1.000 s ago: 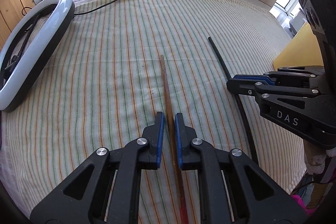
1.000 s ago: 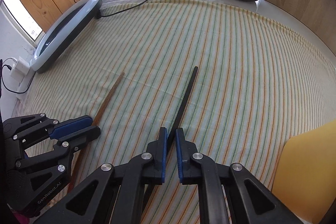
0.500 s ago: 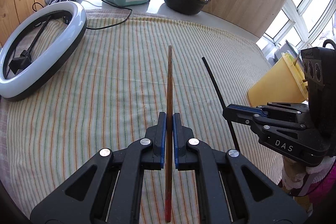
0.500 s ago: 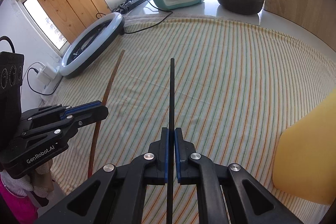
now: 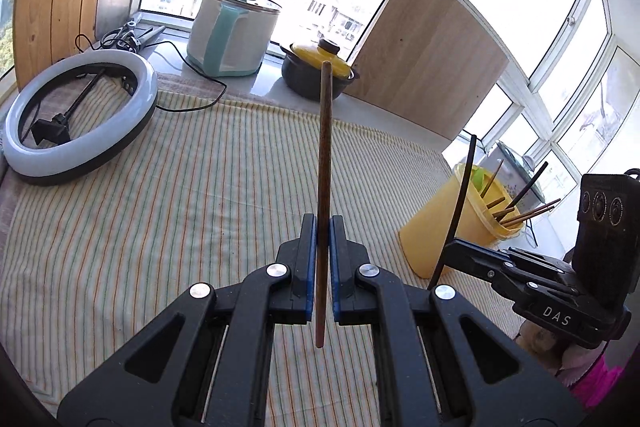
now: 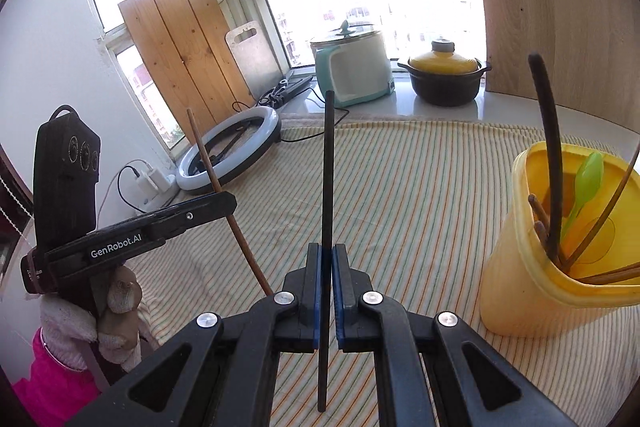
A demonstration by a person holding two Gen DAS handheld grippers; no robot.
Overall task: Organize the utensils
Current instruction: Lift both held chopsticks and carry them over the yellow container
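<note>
Left wrist view. Left gripper [image 5: 320, 259] has its jaws clamped on a brown chopstick [image 5: 325, 163], which stands nearly upright, clear of the striped cloth [image 5: 180, 195]; its lower end hangs free below the pads. To the right, the right gripper [image 5: 452, 247] holds a black chopstick [image 5: 460, 203], also lifted. Just behind it stands the yellow container [image 5: 436, 231], with several sticks and something green already in it. No loose utensils show on the cloth in this view. Background: ring light [image 5: 80, 131], white-and-teal cooker [image 5: 232, 31], yellow-lidded pot [image 5: 316, 67].

Right wrist view. The right gripper [image 6: 326, 291] has its jaws closed tight on the black chopstick [image 6: 328, 179], upright, off the cloth [image 6: 400, 195]. The left gripper [image 6: 224, 203] is seen side-on with the brown chopstick [image 6: 224, 203] slanting through its tip. The yellow container [image 6: 516, 275] sits near at right, holding a dark stick, brown sticks and a green spoon [image 6: 584, 187].

Progress, judged: most utensils look to be in the container already; both held chopsticks are picked up but not yet deposited. What is left appears to be carrying both over the rim and releasing.

Limits. The container's bottom is hidden, and its far edge is cut off in the right view. The count of sticks inside is unclear. The cloth beneath both grippers is hidden, so a stray utensil there cannot be ruled out. Only a gloved hand [image 6: 116, 311] and pink sleeve are seen.
</note>
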